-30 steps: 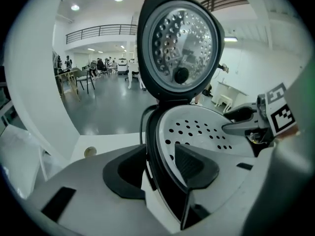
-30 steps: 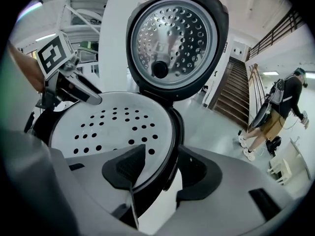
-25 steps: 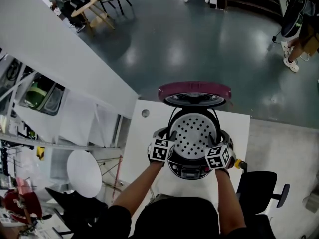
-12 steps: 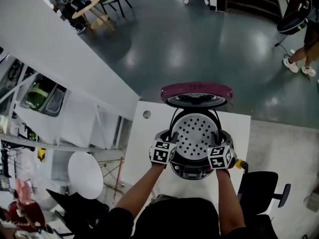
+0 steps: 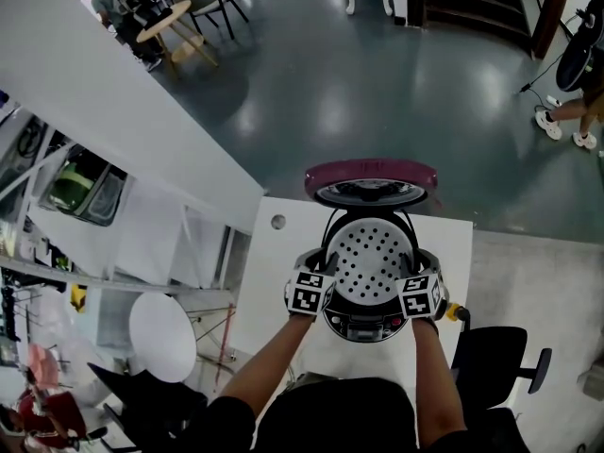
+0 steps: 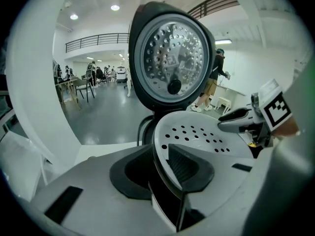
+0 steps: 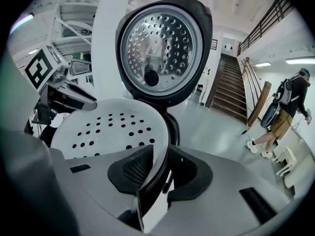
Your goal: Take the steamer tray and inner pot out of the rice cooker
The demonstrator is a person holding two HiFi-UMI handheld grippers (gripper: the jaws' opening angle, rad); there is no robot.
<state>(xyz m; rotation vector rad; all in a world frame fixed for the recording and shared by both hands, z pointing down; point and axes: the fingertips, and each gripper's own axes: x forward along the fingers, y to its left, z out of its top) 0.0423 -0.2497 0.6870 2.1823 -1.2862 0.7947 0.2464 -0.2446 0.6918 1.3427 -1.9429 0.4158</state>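
Note:
The rice cooker (image 5: 368, 325) stands on the white table with its purple lid (image 5: 370, 179) swung up at the back. The white perforated steamer tray (image 5: 370, 256) sits in its mouth and hides the inner pot. My left gripper (image 5: 326, 287) is at the tray's left rim and my right gripper (image 5: 408, 287) at its right rim. Both have just been closing. In the left gripper view the tray (image 6: 197, 134) has its edge pinched between the left gripper's (image 6: 160, 163) pads. The right gripper view shows the tray (image 7: 108, 127) gripped the same way by the right gripper (image 7: 157, 168).
The table (image 5: 274, 272) has a small round hole (image 5: 277, 221) at its back left. A black office chair (image 5: 495, 352) stands to the right of it and a round white stool (image 5: 160, 333) to the left. A person (image 5: 571, 111) walks at the far right.
Both grippers have settled slightly closer onto the tray's rim. The tray and cooker have not moved. The person in the background has walked on.

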